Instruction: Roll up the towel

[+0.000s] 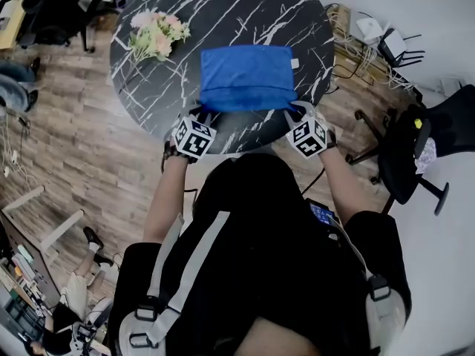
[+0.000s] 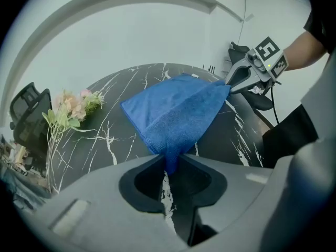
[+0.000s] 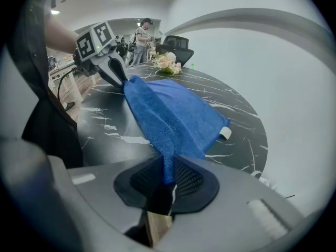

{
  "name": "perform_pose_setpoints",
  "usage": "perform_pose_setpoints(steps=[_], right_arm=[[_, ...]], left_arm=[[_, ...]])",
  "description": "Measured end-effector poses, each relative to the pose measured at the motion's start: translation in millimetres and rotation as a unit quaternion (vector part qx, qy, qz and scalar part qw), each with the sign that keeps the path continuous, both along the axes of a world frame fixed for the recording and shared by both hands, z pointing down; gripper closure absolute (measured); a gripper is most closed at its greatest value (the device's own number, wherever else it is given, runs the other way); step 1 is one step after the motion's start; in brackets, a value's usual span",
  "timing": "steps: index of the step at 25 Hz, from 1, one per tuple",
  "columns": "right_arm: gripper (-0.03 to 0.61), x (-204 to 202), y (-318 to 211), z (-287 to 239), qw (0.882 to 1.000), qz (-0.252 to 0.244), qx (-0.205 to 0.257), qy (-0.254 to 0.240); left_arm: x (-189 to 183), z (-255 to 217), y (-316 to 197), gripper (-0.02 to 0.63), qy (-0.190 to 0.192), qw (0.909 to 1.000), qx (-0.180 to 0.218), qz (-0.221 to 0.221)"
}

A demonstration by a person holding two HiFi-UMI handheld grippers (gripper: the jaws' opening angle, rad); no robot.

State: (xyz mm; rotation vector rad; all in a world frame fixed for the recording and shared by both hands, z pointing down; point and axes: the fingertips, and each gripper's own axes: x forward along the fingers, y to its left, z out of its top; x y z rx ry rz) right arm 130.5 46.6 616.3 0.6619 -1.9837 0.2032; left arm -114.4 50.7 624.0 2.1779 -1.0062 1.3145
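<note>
A folded blue towel (image 1: 247, 77) lies on the round black marble table (image 1: 156, 95), its near edge lifted a little. My left gripper (image 1: 206, 116) is shut on the towel's near left corner (image 2: 170, 159); the cloth is pinched between its jaws. My right gripper (image 1: 295, 113) is shut on the near right corner (image 3: 169, 164) in the same way. In the left gripper view the right gripper (image 2: 233, 80) shows at the far corner of the towel (image 2: 176, 112); in the right gripper view the left gripper (image 3: 122, 77) shows likewise on the towel (image 3: 176, 114).
A bunch of pink and white flowers (image 1: 157, 34) lies on the table's left part. Black office chairs (image 1: 415, 147) stand to the right, with cables and boxes (image 1: 375, 39) on the floor beyond. A person (image 3: 142, 33) stands far off by desks.
</note>
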Motion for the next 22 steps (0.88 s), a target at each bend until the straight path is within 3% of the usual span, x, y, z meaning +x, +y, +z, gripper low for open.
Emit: perform_pose_setpoints(steps=[13,22], right_arm=[[0.514,-0.5,74.2,0.2,1.000,0.006,-0.021,-0.002],[0.512,-3.2,65.9,-10.0,0.999,0.019,-0.027,-0.022]], left_arm=[[-7.0,-0.2,73.3,0.534,0.003,0.9997,-0.017,0.017],[-7.6,-5.9,67.6,0.535,0.021,0.9994,-0.028,0.004]])
